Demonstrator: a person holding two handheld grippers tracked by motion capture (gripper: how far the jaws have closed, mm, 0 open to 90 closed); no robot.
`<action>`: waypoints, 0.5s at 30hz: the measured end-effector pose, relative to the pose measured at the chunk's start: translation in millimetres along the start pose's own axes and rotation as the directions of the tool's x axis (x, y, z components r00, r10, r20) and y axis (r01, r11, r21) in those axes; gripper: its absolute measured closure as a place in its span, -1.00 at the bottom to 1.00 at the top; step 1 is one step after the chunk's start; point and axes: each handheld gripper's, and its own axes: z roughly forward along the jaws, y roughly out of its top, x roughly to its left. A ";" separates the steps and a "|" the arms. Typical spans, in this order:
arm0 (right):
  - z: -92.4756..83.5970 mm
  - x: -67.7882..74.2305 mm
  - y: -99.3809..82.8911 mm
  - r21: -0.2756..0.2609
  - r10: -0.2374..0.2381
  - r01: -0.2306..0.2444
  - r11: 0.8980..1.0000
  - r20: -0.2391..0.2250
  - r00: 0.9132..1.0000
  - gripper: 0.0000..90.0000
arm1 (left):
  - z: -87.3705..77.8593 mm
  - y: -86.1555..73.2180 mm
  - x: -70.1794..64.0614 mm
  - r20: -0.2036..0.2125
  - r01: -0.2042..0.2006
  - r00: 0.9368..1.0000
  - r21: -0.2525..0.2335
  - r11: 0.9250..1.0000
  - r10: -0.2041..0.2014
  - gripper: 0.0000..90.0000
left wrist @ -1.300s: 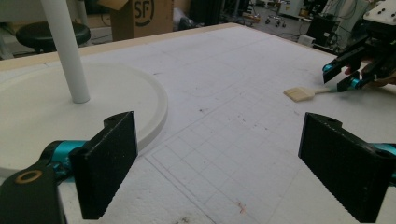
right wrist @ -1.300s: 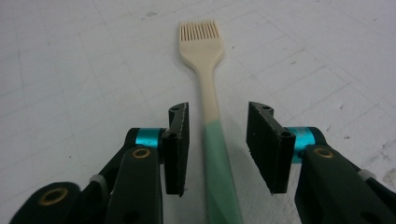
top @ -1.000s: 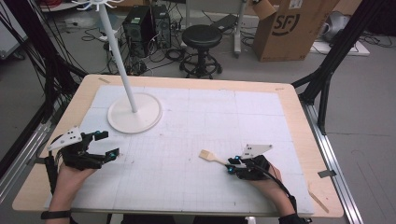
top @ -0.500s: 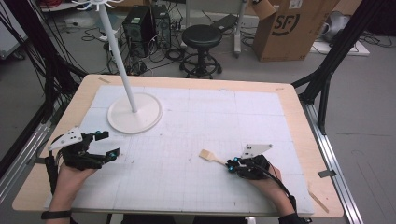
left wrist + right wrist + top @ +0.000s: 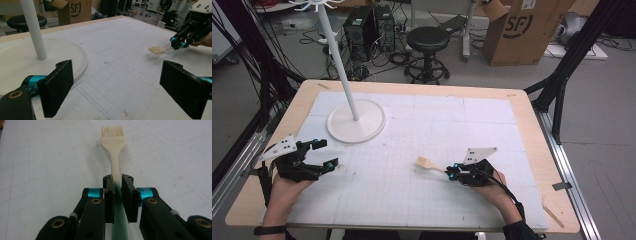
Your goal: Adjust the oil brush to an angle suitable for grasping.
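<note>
A cream pastry brush (image 5: 426, 163) (image 5: 113, 137) with a green rear handle points left across the white mat, bristles away from my right gripper (image 5: 454, 172) (image 5: 117, 187). That gripper is shut on the brush's handle, and the left gripper view shows it holding the brush (image 5: 157, 50) just above the mat. My left gripper (image 5: 324, 155) (image 5: 120, 87) rests at the mat's left edge with its jaws wide open and nothing between them. A white stand (image 5: 356, 120) with a tall pole (image 5: 33, 32) rises just beyond the left gripper.
The white gridded mat (image 5: 422, 135) covers a wooden table (image 5: 532, 115). Beyond the table's far edge are a black stool (image 5: 428, 42), a cardboard box (image 5: 524, 30) and computer towers (image 5: 367, 25). Black frame struts (image 5: 562, 80) stand at the right.
</note>
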 end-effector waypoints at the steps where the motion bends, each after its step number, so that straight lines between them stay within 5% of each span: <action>1: 2.6 0.5 4.6 0.004 0.000 0.000 1.000 -0.017 1.000 0.81 | -0.4 0.2 0.2 -0.001 0.000 1.000 -0.001 1.000 0.000 -0.72; 6: 20.9 1.7 31.6 0.002 -0.063 0.063 0.998 -0.082 0.995 0.81 | -1.7 1.3 0.1 0.003 -0.004 1.000 -0.003 1.000 0.004 -0.72; 15: 65.6 6.0 77.8 -0.003 -0.167 0.170 0.985 -0.192 0.967 0.81 | -6.9 2.9 0.5 0.004 -0.005 1.000 -0.015 1.000 0.005 -0.72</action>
